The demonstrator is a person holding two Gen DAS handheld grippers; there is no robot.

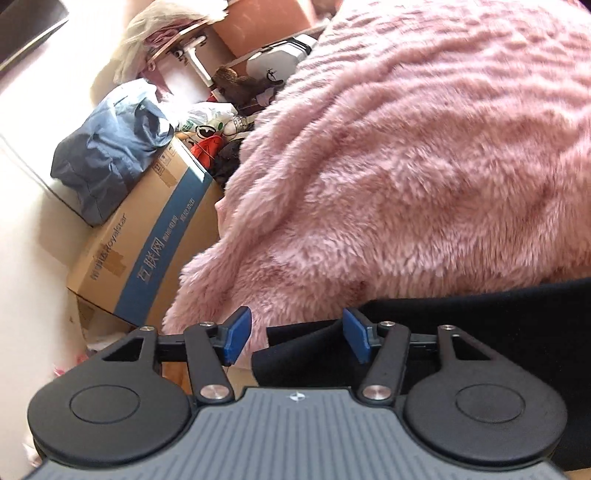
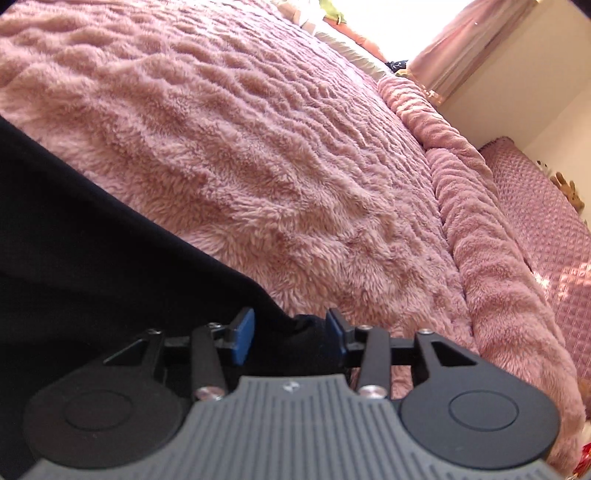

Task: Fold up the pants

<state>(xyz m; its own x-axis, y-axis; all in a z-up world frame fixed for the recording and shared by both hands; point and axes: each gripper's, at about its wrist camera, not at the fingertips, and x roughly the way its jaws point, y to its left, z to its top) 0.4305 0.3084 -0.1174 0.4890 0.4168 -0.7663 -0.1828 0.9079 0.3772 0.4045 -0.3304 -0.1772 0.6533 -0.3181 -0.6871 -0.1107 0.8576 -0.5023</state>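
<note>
Both tongs stand open at the bed's near edge — left gripper (image 1: 297, 339) and right gripper (image 2: 291, 336) each straddle, seemingly ungripped, the black pants (image 2: 92, 240) stretched crosswise between them.

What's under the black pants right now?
The pants lie on the fluffy pink blanket, which shows all around their edge. Whatever sits beneath the cloth itself is covered; nothing else can be made out there.

Strong daylight floods my views from the window (image 2: 399, 22), blowing out the wall (image 1: 22, 155); fisheye bending curves every edge.
</note>
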